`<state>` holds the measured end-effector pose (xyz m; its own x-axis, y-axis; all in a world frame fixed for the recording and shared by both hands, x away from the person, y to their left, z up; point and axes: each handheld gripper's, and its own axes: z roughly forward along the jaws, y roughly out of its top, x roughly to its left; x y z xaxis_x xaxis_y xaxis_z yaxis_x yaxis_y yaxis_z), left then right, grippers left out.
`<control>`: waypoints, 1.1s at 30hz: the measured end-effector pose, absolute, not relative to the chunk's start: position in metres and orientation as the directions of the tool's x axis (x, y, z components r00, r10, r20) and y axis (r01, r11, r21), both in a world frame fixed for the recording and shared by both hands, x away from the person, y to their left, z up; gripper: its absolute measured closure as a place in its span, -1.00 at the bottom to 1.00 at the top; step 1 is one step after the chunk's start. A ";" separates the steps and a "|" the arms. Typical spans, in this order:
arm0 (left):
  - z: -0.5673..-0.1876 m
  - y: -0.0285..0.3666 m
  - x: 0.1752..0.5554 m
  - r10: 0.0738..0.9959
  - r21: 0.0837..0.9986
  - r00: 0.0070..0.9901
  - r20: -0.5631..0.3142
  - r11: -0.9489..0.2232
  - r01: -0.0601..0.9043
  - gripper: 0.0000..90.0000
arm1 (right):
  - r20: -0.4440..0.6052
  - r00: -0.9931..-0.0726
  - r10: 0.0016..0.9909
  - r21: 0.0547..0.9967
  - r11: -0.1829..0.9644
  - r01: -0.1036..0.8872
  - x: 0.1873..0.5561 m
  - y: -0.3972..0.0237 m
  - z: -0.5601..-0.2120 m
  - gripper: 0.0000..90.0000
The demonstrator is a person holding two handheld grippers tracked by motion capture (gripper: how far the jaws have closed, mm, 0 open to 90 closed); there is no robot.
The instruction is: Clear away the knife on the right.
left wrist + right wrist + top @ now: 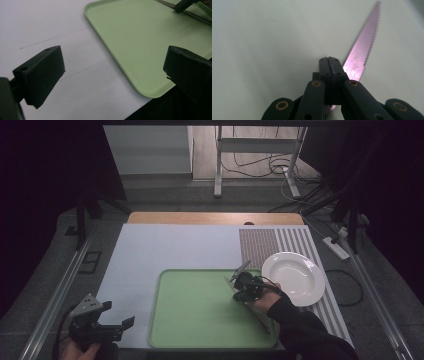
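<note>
While the right gripper (331,61) sits with its jaws pressed together, we see a serrated knife (362,52) running out past them, the blade slanting up to the right over the pale green surface; the jaws look clamped on the knife near its lower end, though the exact contact is hidden under the gripper's body. From the high view, we find that right gripper (240,279) over the right part of the green tray (200,330), the knife (240,269) tilted, its tip just above the tray's far edge. Just beside the tray on the right lies a white plate (294,277), resting on a striped mat (287,240). Over at the near left corner, the left gripper (120,315) hangs with its jaws wide apart and nothing between them, above the white table sheet (62,22) beside the tray's (130,37) corner.
</note>
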<state>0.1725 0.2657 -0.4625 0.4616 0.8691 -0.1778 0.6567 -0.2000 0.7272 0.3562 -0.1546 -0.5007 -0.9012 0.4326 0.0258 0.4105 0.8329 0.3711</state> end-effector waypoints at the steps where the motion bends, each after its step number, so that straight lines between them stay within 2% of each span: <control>1: -0.462 0.266 0.173 0.869 0.727 0.462 -0.177 -0.201 0.656 -0.93 | 0.018 -0.887 0.462 0.372 0.820 0.435 0.359 -0.168 -0.500 1.00; 6: -0.462 0.266 0.173 0.869 0.728 0.462 -0.179 -0.199 0.656 -0.93 | 0.040 -0.863 0.504 0.372 0.794 0.481 0.360 -0.188 -0.499 1.00; 21: -0.462 0.266 0.173 0.869 0.728 0.461 -0.179 -0.198 0.656 -0.93 | 0.029 -0.831 0.555 0.348 0.774 0.529 0.356 -0.211 -0.496 0.99; 22: -0.462 0.266 0.173 0.869 0.728 0.462 -0.179 -0.198 0.656 -0.93 | 0.057 -0.826 0.561 0.370 0.757 0.539 0.356 -0.211 -0.494 0.87; 24: -0.462 0.266 0.173 0.869 0.728 0.461 -0.179 -0.198 0.657 -0.93 | 0.069 -0.823 0.564 0.385 0.746 0.543 0.357 -0.210 -0.492 0.81; 29: -0.462 0.266 0.173 0.869 0.727 0.460 -0.181 -0.197 0.658 -0.93 | 0.085 -0.814 0.574 0.432 0.715 0.549 0.354 -0.210 -0.483 0.44; 30: -0.462 0.266 0.173 0.869 0.727 0.460 -0.181 -0.197 0.658 -0.93 | 0.099 -0.813 0.574 0.452 0.702 0.551 0.353 -0.212 -0.480 0.29; 32: -0.462 0.266 0.173 0.870 0.727 0.460 -0.180 -0.197 0.658 -0.93 | 0.104 -0.813 0.573 0.460 0.696 0.551 0.352 -0.212 -0.478 0.24; 33: -0.462 0.266 0.173 0.870 0.727 0.459 -0.181 -0.197 0.658 -0.93 | 0.111 -0.810 0.576 0.470 0.688 0.553 0.351 -0.213 -0.476 0.13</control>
<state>0.1727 0.2662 -0.4625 0.4594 0.8696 -0.1809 0.6582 -0.1965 0.7268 0.3511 -0.2126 -0.4761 -0.8098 0.5762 0.1106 0.5535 0.6878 0.4697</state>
